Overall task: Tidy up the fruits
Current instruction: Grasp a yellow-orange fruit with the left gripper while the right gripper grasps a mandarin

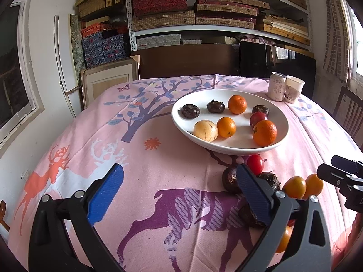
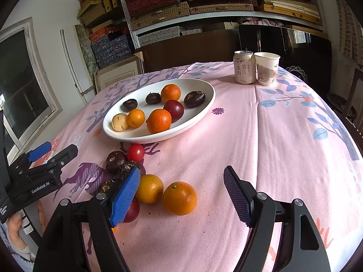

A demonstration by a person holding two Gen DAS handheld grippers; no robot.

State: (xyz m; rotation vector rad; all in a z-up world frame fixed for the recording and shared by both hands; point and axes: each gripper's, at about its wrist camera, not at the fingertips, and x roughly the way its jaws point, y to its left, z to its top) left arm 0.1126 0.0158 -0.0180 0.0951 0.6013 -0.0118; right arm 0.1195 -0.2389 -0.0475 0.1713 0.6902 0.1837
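Pink cloth [image 2: 226, 136] with deer and tree prints covers the table, and on it we see a white plate [image 2: 204, 111] holding 8 fruits: 3 oranges, 3 dark chestnuts, 1 red plum [image 2: 174, 110] and 1 pale yellow fruit [image 2: 119, 122]. More fruit lies loose on the cloth just in front of the plate: a cherry tomato [image 2: 135, 152] near the rim, a cluster of chestnuts [image 2: 115, 161] beside it, then 2 oranges touching each other, 1 smaller [image 2: 149, 188] and 1 larger [image 2: 180, 197], with another dark red fruit [image 2: 132, 212] partly hidden behind a blue pad. Our right gripper [image 2: 181, 197] stands open over the cloth, nothing pressed between its pads; the larger orange sits between the 2 fingers but apart from both, closer to the left-hand pad, which overlaps the chestnuts and the smaller orange in this view. Our left gripper [image 1: 181, 195] is wide open too, holding nothing, its fingers spread over the purple deer print; its right-hand pad [image 1: 254, 195] stands in front of the chestnuts. In the right wrist view it shows at the left edge, with a hand [image 2: 15, 231] below it. At the far side of the table a can [image 2: 244, 67] and a paper cup [image 2: 267, 68] stand upright, touching. Shelves of boxes [image 1: 172, 4] fill the wall behind.
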